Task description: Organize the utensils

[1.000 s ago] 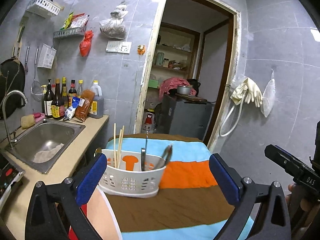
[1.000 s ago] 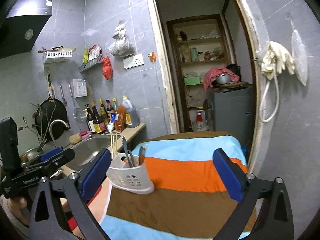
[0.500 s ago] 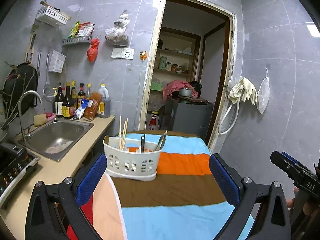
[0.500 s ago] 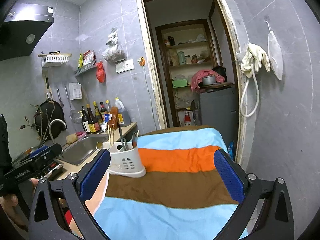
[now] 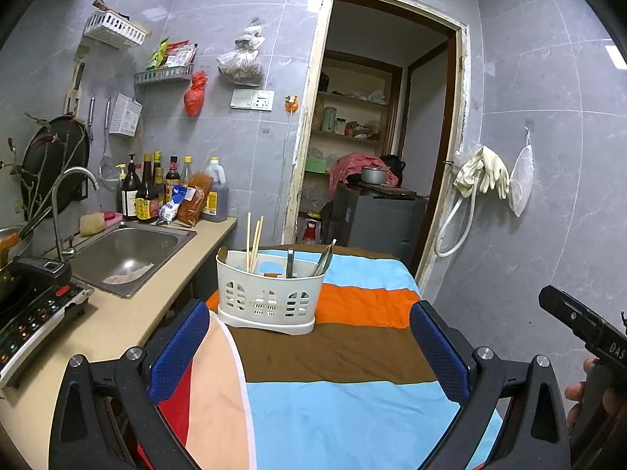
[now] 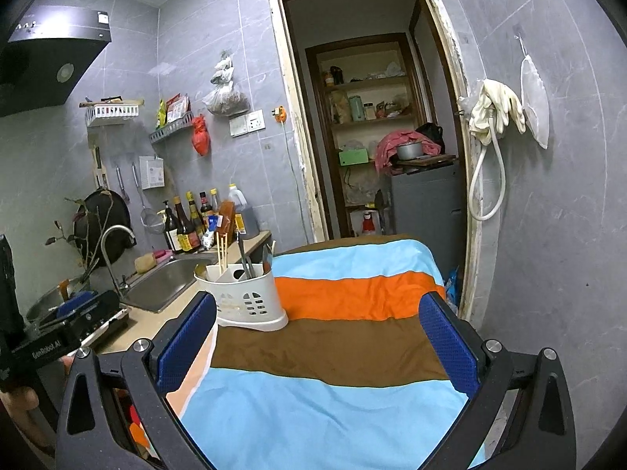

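Note:
A white slotted utensil caddy [image 5: 268, 299] [image 6: 243, 295] stands on the striped cloth [image 5: 345, 356] [image 6: 345, 337], near the table's left edge. Wooden chopsticks [image 5: 252, 241] [image 6: 222, 248] stick up from its left compartment. Metal utensils [image 5: 309, 260] [image 6: 250, 262] lean in the middle and right compartments. My left gripper [image 5: 309, 356] hovers open, well back from the caddy, with nothing between its blue pads. My right gripper [image 6: 319, 348] is likewise open and empty, with the caddy ahead to its left. The right gripper's body [image 5: 584, 325] shows at the left view's right edge.
A beige counter [image 5: 117, 313] with a steel sink [image 5: 125, 250], faucet and sauce bottles [image 5: 156, 192] runs along the left. An induction cooker [image 5: 31, 309] sits at the near left. An open doorway [image 5: 372, 149] lies behind the table. Rubber gloves [image 5: 484, 170] hang on the right wall.
Both grippers have pulled back and up from the caddy, which looks smaller and farther off in both views. Their jaws stayed open and empty throughout.

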A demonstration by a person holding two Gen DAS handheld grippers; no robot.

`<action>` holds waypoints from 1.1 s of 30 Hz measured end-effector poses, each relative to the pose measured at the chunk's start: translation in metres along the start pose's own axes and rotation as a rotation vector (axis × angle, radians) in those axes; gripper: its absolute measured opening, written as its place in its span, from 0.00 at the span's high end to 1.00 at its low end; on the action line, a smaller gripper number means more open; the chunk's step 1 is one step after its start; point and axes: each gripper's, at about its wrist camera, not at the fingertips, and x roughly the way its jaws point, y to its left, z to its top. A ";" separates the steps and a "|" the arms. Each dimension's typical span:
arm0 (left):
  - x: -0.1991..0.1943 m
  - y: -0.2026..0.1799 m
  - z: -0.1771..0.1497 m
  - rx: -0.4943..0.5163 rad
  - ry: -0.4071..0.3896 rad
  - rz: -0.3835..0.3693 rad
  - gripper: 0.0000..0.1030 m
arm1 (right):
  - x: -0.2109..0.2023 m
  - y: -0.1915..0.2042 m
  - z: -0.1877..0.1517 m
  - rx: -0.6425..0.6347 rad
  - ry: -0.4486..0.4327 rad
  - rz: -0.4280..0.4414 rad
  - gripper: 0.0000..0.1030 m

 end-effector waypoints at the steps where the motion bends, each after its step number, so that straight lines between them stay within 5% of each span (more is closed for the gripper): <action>1: 0.000 0.000 0.000 0.002 -0.001 0.002 0.00 | 0.000 0.000 0.000 0.004 -0.001 0.002 0.01; 33: -0.001 0.003 0.001 -0.009 0.000 0.004 0.00 | 0.006 0.003 0.003 -0.004 0.014 0.029 0.01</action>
